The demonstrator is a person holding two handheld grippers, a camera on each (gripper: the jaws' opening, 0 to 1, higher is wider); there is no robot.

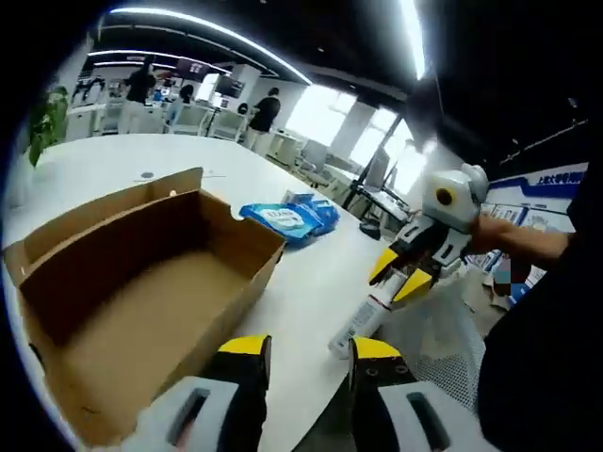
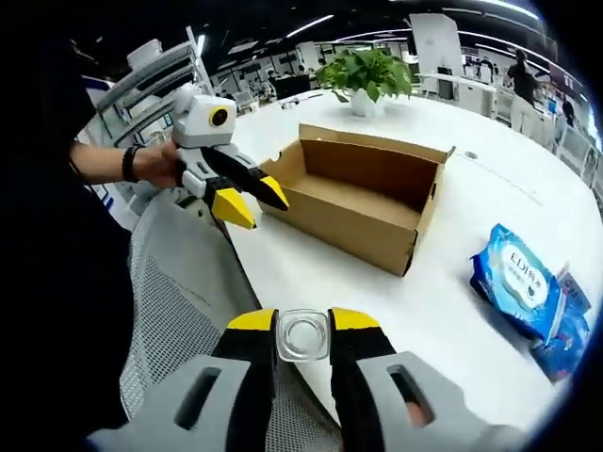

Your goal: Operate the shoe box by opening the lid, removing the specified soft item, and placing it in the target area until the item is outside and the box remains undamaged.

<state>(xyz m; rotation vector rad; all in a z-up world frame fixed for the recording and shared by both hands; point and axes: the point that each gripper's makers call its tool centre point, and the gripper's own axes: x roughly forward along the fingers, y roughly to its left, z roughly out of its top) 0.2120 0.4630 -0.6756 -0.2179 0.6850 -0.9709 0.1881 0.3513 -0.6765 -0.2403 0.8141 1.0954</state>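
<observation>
— Yellow tips first: what is the right gripper (image 2: 302, 325) doing?
— Its two jaws are clamped on a clear tube (image 2: 302, 337), seen end-on in the right gripper view. In the left gripper view the same gripper comes in from the right, and the tube (image 1: 363, 322) hangs from its tips, slanting down toward the table edge.
— And the left gripper (image 1: 309, 350)?
— Jaws apart, with nothing between them. In its own view it sits just off the table edge, near the open side of the cardboard box (image 1: 141, 282). From the other view it shows up at the left, held by a hand (image 2: 158, 166) wearing a dark wristband, its tips just beside the box's near corner.
— The box itself?
— Brown cardboard, open at the top, resting on the white table (image 2: 424, 301). Its inside (image 2: 363, 193) looks bare as far as I can see.
— Anything else nearby?
— Blue soft packs (image 2: 528, 282) lie on the table, well apart from the box. A potted plant (image 2: 367, 75) stands behind it, and a grey mesh chair back (image 2: 179, 282) sits beside the table
</observation>
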